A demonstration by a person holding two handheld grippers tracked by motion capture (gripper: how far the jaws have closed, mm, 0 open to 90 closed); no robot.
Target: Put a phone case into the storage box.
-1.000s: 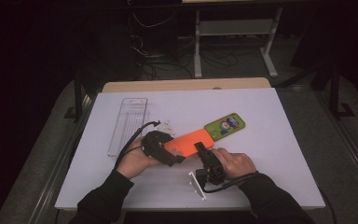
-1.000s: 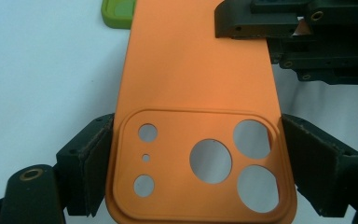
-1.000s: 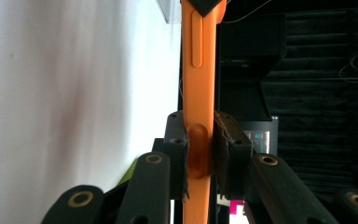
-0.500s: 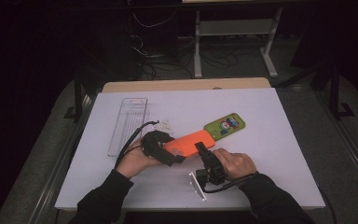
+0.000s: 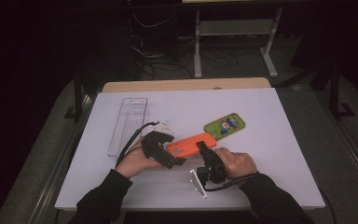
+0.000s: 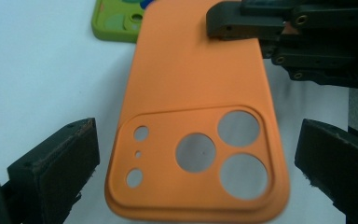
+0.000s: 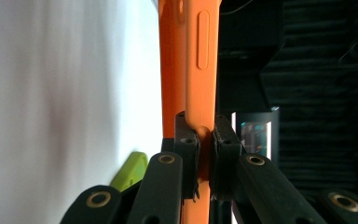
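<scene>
An orange phone case (image 5: 191, 143) is held just above the white table (image 5: 270, 140), its back with the camera cut-outs (image 6: 200, 149) facing up. My right gripper (image 5: 201, 148) is shut on the case's long edge, and its pads pinch the rim (image 7: 200, 140). My left gripper (image 5: 173, 150) stands open. Its jaws have just been opening, and the camera end of the case lies between the pads (image 6: 60, 163) with a gap on each side. The right gripper (image 6: 284, 28) shows at the top right of the left gripper view.
A green phone case (image 5: 224, 125) with a cartoon print lies just beyond the orange one (image 6: 116, 18). A clear plastic tray (image 5: 128, 123) lies at the left of the table, with a small white piece (image 5: 164, 126) beside it. Cables and desk legs stand in the dark behind.
Both hands and the orange case keep their place. The left gripper's jaws look spread wider off the case than before.
</scene>
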